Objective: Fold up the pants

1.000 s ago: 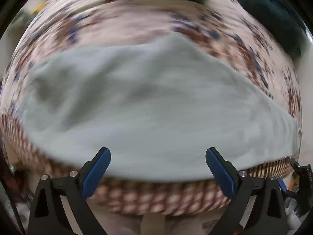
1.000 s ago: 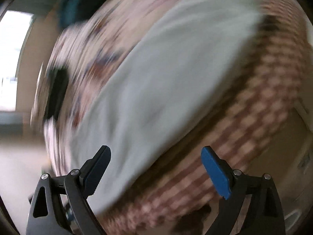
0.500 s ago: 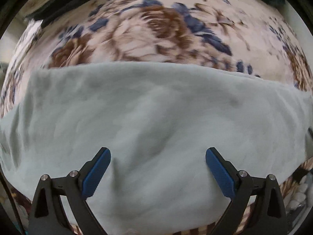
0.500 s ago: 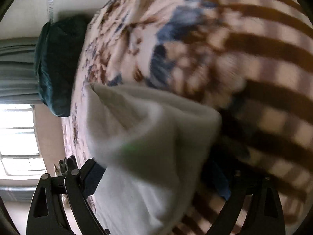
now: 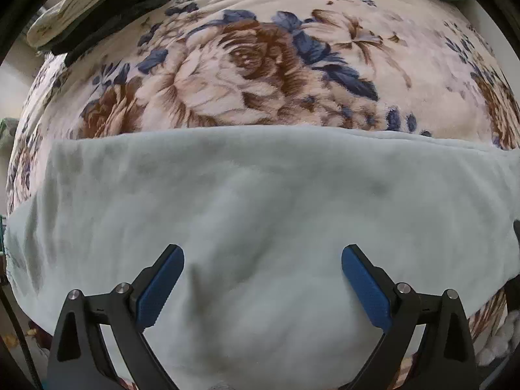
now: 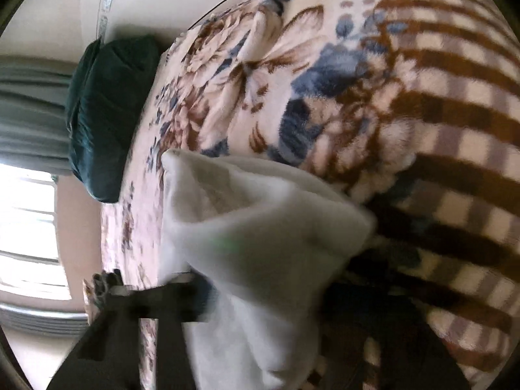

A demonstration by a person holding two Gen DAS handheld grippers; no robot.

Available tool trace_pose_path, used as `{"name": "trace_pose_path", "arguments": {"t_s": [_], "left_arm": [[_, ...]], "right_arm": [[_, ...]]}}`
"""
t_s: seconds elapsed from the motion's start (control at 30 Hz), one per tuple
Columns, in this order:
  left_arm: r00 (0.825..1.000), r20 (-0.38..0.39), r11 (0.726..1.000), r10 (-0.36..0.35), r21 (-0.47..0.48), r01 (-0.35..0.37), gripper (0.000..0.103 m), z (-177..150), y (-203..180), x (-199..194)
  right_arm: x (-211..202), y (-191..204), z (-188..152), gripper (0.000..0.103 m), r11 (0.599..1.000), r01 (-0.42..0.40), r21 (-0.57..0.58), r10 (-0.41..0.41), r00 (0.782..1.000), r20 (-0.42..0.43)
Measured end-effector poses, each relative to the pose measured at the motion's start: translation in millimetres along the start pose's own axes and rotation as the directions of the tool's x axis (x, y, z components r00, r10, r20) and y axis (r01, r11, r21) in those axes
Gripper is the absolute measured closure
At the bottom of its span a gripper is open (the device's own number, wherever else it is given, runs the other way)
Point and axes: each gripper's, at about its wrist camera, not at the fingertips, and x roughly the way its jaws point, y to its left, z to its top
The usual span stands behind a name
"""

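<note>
I see a floral blanket (image 5: 260,65) with a checked border (image 6: 455,130); dark green pillow (image 6: 104,113) at nine o'clock, window (image 6: 26,221) below.

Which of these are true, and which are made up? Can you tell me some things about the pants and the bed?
1. The pants are pale grey-blue. True.
2. The left gripper is open over the pants. True.
3. The blanket is plain green. False: it has brown and blue flowers.
4. A dark green pillow lies at the blanket's far edge. True.
5. The pants hang in the air, off the bed. False: they lie on the blanket.
</note>
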Motion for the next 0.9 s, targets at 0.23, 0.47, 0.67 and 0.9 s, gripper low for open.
{"name": "trace_pose_path", "arguments": {"t_s": [0.23, 0.47, 0.67, 0.9], "left_arm": [[0.999, 0.007, 0.998, -0.049, -0.041, 0.049, 0.003, -16.9, 48.0, -14.2], [0.994, 0.031, 0.984, -0.109, -0.141, 0.112, 0.003, -37.6, 142.9, -45.3], [0.993, 0.078, 0.961, -0.086, -0.257, 0.103, 0.003, -85.5, 239.4, -88.4], [0.997, 0.073, 0.915, 0.006, -0.404, 0.024, 0.003, -135.2, 371.0, -88.1]], "right_arm": [[-43.9, 57.0, -24.4, 0.081, 0.986, -0.036, -0.160, 0.051, 0.995, 0.090], [-67.0, 161.7, -98.4, 0.081, 0.893, -0.089, -0.441, 0.126, 0.990, 0.056], [-67.1, 251.8, -243.1, 0.081, 0.706, -0.128, -0.697, 0.124, 0.991, -0.056], [5.6, 289.8, -467.8, 0.082, 0.444, -0.212, -0.871, -0.048, 0.965, -0.259]]}}
